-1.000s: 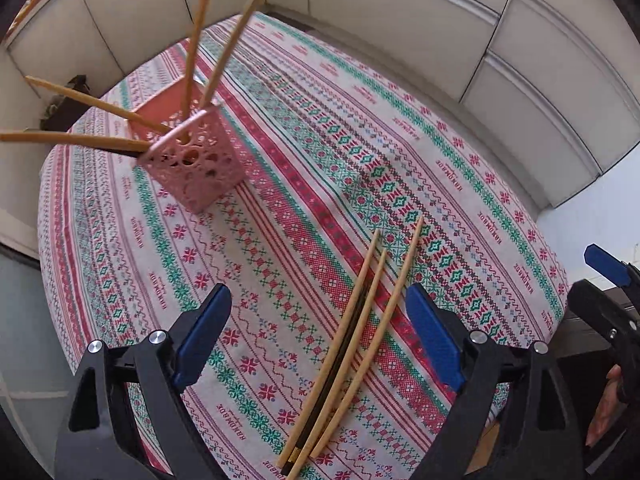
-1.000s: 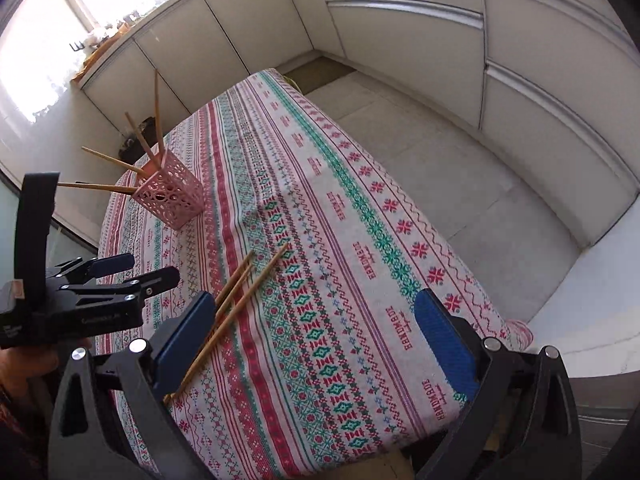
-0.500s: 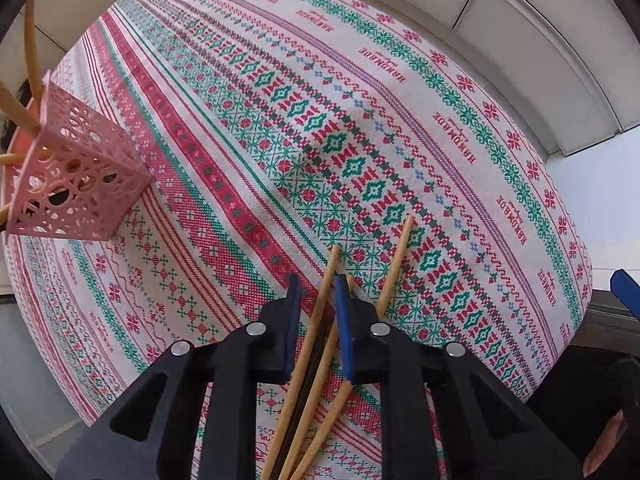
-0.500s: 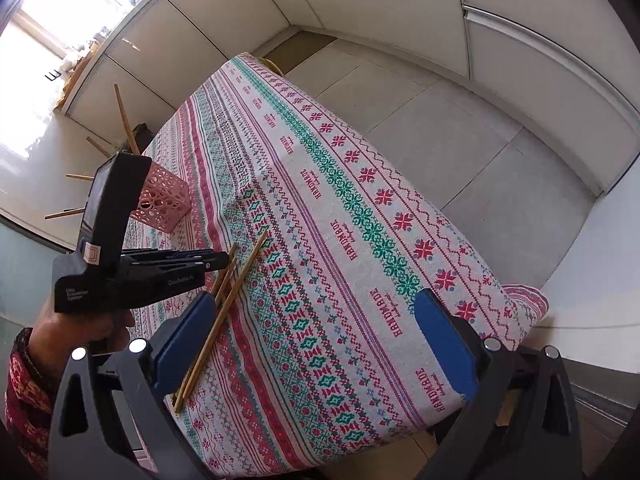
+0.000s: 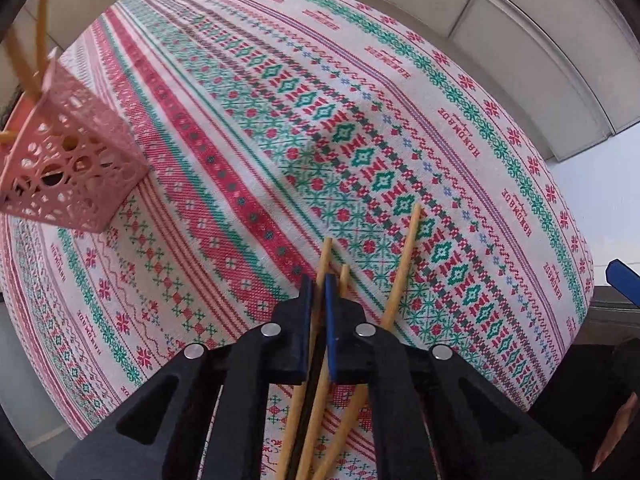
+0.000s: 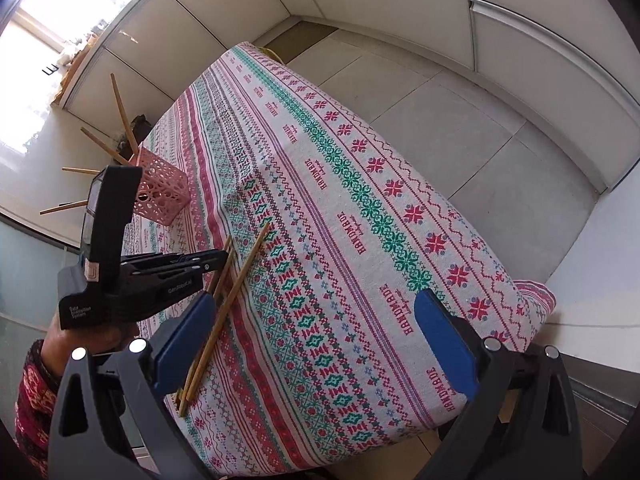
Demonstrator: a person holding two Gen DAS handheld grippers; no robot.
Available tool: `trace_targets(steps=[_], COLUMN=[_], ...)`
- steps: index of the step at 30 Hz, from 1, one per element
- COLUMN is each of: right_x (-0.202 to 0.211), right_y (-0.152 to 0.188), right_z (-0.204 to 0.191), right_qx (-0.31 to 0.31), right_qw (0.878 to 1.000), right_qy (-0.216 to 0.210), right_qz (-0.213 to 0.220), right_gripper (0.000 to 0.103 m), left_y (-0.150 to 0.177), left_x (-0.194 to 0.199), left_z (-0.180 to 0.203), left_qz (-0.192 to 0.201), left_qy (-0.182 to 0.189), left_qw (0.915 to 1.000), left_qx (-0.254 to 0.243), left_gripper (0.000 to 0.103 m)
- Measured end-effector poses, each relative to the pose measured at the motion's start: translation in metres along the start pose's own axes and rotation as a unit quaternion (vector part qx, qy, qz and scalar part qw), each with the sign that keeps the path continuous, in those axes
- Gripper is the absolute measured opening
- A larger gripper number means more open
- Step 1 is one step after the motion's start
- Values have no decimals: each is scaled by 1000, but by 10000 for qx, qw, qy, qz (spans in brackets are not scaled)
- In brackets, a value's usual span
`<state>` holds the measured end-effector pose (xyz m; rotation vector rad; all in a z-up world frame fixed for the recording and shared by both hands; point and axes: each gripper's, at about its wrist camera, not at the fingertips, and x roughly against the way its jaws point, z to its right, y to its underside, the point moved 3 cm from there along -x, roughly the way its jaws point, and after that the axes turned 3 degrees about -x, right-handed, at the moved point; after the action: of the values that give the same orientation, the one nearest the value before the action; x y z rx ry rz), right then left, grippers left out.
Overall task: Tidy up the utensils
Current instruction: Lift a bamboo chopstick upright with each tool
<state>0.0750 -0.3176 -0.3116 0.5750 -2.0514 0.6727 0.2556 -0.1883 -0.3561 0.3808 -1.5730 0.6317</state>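
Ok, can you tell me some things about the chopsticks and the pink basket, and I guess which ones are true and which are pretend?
1. The left gripper is shut on a chopstick. True.
2. The pink basket is empty. False: it holds several chopsticks.
3. The right gripper is open and holds nothing. True.
4. The loose chopsticks lie on a plain white tablecloth. False: it is patterned red and green.

A desk (image 6: 400, 208) under a red-and-green patterned cloth (image 5: 360, 128) carries loose wooden chopsticks (image 5: 402, 270) beneath the left gripper (image 5: 319, 292), and a pink perforated holder (image 5: 70, 160) sits off to its left.
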Motion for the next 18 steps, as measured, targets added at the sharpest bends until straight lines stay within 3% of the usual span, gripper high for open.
trace_targets(steps=[4,9,14,18], right_x=[-17,-50,-85,-107], right_y=[-9,-30,-47,-49], right_z=[-19,-42,-68,-74], right_qx=[111,-184,-263,-414], right_qw=[9997,9973,9895,9829], right_qy=[102,135,518,885], right_qz=[-176,-698,-1321,-1562], right_gripper=[96,93,66,37], left_y=[29,65,91,104], left_x=[37,104,151,171], left_z=[-18,-28,-32,-36], left_qz=[810,1712,2324,2643], left_qy=[-238,-443,-486,-494], left_qw=[9956,9810,9648,9553], left_qx=[397,794,1134,1227], left_gripper=[4,4,4,4])
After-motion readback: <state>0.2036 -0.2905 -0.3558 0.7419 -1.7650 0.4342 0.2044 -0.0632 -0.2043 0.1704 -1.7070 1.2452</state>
